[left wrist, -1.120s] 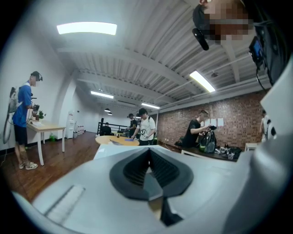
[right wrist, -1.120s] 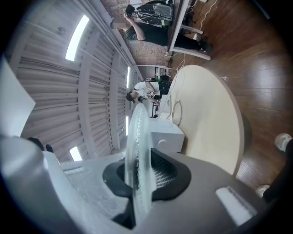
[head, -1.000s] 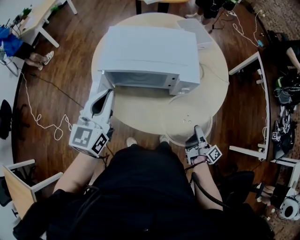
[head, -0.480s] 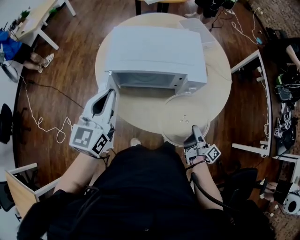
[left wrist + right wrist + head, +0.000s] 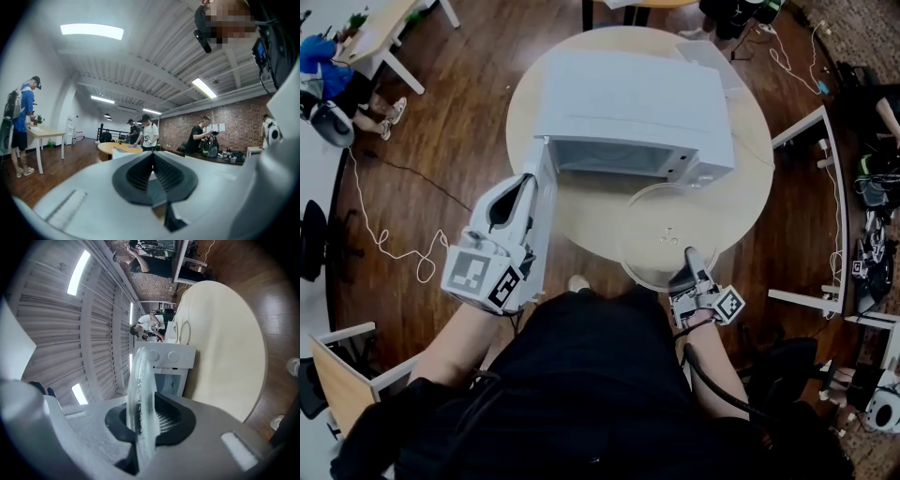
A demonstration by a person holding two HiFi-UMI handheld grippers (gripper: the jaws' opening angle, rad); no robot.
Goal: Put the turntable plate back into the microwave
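Glass plate [image 5: 667,230], clamped at its rim by the fingers of the right gripper [image 5: 691,255]; left gripper [image 5: 526,183] shut, empty. Risk: the plate strikes the microwave [image 5: 628,98] frame and slips from its edge grip.

head overhead, gripper views level, microwave [image 5: 628,94] shared

Dim head view; bright ceiling strips [image 5: 92,31]; fisheye edges dark, warped.

No lettering, label or number is legible anywhere — nothing readable
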